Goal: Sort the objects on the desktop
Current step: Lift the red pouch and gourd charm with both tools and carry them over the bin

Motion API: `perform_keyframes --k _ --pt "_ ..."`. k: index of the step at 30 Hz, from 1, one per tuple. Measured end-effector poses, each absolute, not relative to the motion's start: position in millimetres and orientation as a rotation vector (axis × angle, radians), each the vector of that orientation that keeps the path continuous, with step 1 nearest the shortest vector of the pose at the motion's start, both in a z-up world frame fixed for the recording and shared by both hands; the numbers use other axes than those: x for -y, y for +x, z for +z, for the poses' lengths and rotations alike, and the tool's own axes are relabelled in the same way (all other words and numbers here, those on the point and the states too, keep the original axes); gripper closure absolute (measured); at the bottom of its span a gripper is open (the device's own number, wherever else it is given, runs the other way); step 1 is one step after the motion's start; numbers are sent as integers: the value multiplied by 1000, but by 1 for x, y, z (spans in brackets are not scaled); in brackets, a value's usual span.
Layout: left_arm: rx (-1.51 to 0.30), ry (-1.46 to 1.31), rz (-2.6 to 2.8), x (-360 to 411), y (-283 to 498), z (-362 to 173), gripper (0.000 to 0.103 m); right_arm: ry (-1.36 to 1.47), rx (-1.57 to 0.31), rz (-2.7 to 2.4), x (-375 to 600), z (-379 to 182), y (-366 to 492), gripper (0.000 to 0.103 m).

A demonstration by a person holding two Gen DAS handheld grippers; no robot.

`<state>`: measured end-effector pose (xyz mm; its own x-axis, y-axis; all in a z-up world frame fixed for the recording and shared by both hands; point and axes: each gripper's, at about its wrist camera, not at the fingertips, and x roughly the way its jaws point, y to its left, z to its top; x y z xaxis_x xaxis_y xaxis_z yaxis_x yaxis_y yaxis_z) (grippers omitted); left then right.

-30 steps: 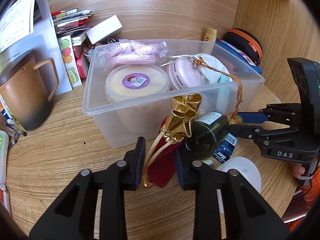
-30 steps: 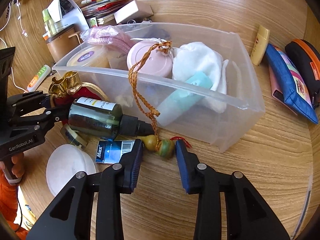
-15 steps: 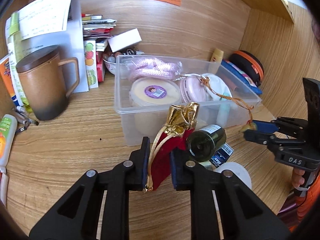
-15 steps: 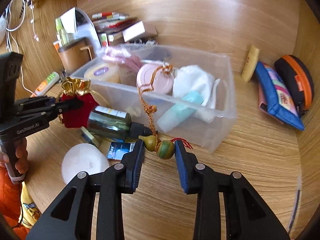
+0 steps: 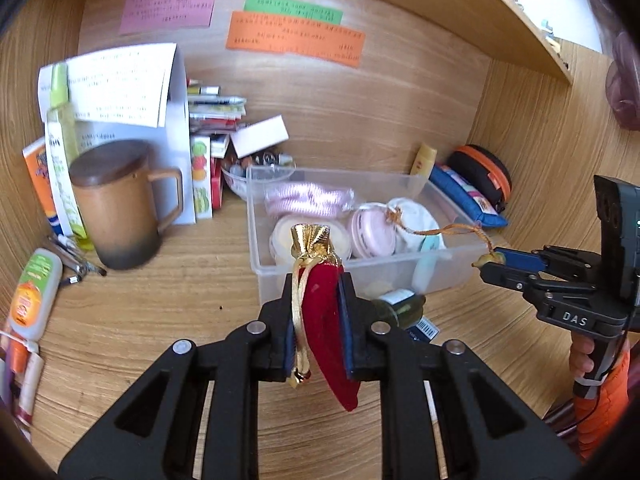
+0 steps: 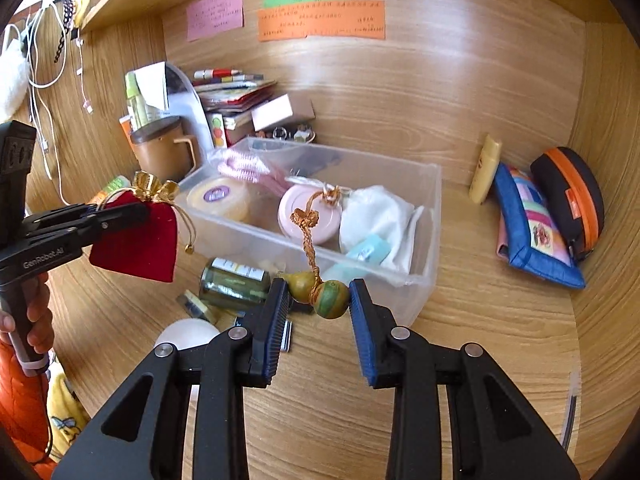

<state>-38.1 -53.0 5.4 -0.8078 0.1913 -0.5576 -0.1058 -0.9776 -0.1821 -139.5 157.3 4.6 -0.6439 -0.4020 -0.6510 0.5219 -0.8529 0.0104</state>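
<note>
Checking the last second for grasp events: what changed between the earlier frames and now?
Left tongs closed on the red velvet pouch and lifted it off the desk, away from the green bottle. Right tongs raised the gourd charm, still between its pads; its cord still trails into the clear bin. Both cameras rose and pulled back. Bottle, bin contents and brown mug stayed put.

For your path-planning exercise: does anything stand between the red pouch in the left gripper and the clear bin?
Nothing visible does. The left gripper holds the red pouch in the air before the clear bin, with open space between them.
</note>
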Motion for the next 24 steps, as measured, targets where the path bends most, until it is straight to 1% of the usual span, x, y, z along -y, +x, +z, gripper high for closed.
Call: perform_keyframes --k 8,19,24 --pt "198 -853 2836 50 -43 23 86 865 -204 -2474 -165 20 -149 74" --pt "164 -815 2825 42 -72 49 86 852 -212 -2480 -164 30 -175 74" --pt "156 -818 2808 36 -86 52 86 860 -186 -2465 -162 34 -190 74"
